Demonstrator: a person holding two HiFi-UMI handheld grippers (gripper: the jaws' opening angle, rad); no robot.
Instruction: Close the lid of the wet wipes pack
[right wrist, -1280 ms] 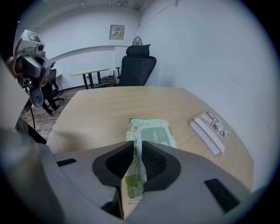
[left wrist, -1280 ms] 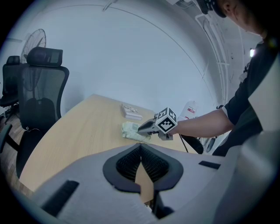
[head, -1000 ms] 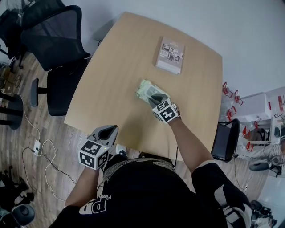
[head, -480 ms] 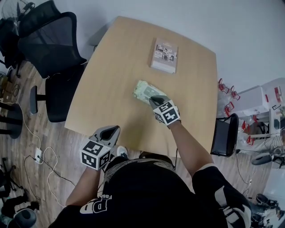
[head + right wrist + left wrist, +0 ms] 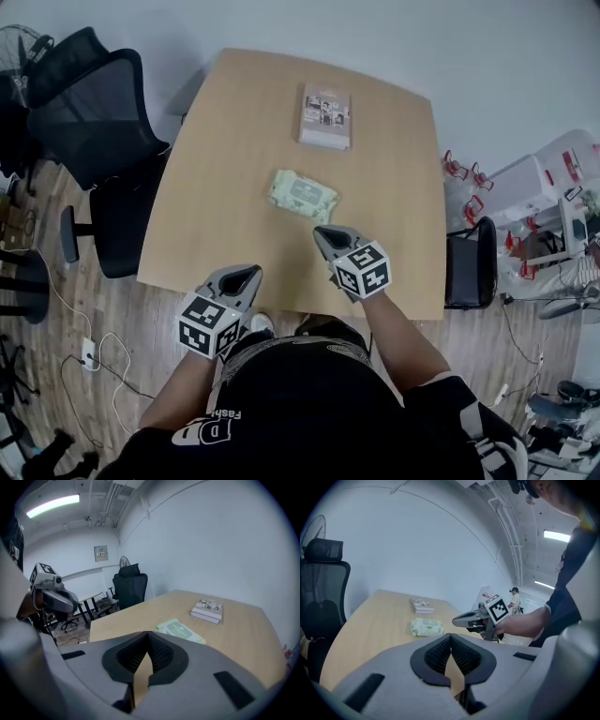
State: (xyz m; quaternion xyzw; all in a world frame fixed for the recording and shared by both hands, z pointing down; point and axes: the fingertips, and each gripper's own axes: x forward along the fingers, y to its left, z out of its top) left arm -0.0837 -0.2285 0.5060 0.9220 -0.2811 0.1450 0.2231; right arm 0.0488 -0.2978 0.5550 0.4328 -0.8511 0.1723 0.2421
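Pack (image 5: 302, 195) on the table (image 5: 225, 159), both tools clear of it.
The pack lies mid-table with its lid flat, and a book (image 5: 325, 116) sits beyond it. The right tool (image 5: 325, 234) hovers near the pack and the left tool (image 5: 249, 273) over the table's near edge. Each has its jaws pressed together on nothing.

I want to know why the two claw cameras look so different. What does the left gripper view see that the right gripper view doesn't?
Only the left gripper view shows the right claw, held in a hand, and a person standing far off. Only the right gripper view shows the left claw, a long ceiling light and a small sign on the wall. Both show the wet wipes pack lying on the table, the book behind it and a black office chair. Each view also shows its own claw shut, with nothing in it.
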